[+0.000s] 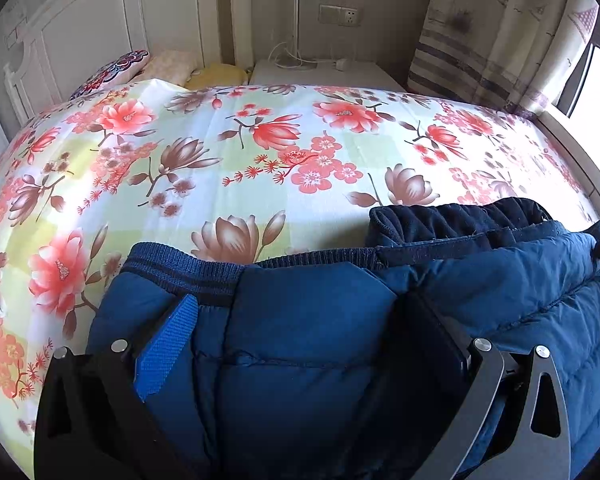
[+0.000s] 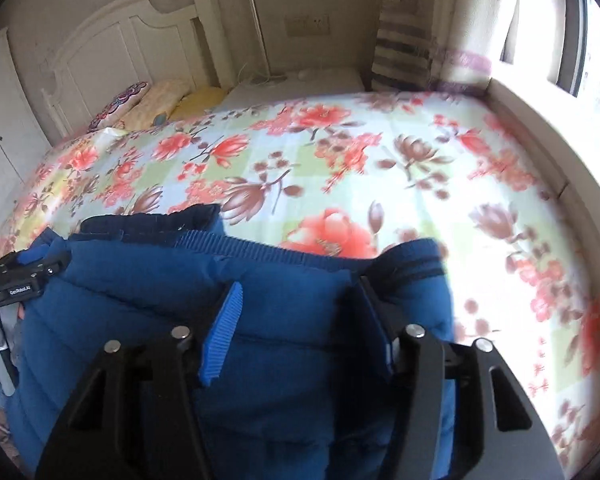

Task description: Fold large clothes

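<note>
**Both tools clamped on blue padded jacket, over the bed**

Left tool (image 1: 296, 344): fingers either side of a thick bunch of the blue padded jacket (image 1: 312, 320), fabric fills the gap, blue pad (image 1: 168, 348) pressed into it. Clamped on the jacket near its ribbed hem (image 1: 188, 272).

Right tool (image 2: 300, 324): same, quilted fabric bunched between both fingers, blue ribbed pad (image 2: 222, 332) against it. Clamped on the jacket too. This view is motion-blurred.

Jacket is doubled up, ribbed hem band along the far edge, darker navy lining (image 1: 460, 220) poking out past it. It sits at the near edge of the bed; can't tell how much rests on the mattress.

Left tool body also shows at the left edge of the right wrist view, at the jacket's side.

Beyond: floral bedsheet (image 1: 260, 152), flat. Then pillows (image 2: 156, 104) at the white headboard (image 2: 112, 48), a white nightstand (image 1: 324, 74) with cables, wall socket (image 1: 338, 14), striped curtain (image 1: 480, 40), bright window at right.
</note>
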A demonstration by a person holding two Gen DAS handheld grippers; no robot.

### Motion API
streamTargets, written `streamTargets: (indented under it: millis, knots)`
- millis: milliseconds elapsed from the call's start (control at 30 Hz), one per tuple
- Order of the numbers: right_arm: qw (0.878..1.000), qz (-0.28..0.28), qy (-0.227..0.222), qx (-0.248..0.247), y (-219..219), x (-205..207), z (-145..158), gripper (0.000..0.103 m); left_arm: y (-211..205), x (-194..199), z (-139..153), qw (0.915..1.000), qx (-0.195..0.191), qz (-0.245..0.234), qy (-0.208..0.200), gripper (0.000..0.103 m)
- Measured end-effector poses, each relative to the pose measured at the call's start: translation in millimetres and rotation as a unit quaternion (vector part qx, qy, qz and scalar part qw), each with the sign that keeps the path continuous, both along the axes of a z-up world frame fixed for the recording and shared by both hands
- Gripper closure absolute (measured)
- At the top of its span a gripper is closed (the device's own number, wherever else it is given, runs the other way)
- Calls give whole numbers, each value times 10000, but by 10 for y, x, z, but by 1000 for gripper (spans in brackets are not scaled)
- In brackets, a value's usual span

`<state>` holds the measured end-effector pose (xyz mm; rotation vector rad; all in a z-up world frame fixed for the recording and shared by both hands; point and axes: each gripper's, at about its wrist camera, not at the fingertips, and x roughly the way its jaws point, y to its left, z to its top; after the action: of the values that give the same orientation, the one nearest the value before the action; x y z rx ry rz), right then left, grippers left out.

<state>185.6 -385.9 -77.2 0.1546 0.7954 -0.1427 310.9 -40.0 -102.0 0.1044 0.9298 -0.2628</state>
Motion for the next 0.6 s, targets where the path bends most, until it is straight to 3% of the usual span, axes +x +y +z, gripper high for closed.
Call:
streamTargets:
  millis: [67, 167, 367, 500, 600]
  knots:
    - [9993, -216, -157, 258, -151, -77, 13, 46, 0, 2, 2, 10000, -3, -3, 1, 4]
    - [9986, -201, 246, 420, -191, -2, -290, 42, -2, -1, -1, 10000, 1, -2, -1, 4]
    - [9993, -210, 302, 121, -92, 39, -362, 41, -62, -15, 181, 9996, 249, 105, 30, 4]
    - [9994, -221, 277, 47, -66, 27, -351, 41, -484, -318, 723, 9975, -7, -333, -619, 4]
    - [9994, -225, 267, 43, -62, 22, -351, 41, -1030, -496, 721, 9932, 207, -845, -768, 4]
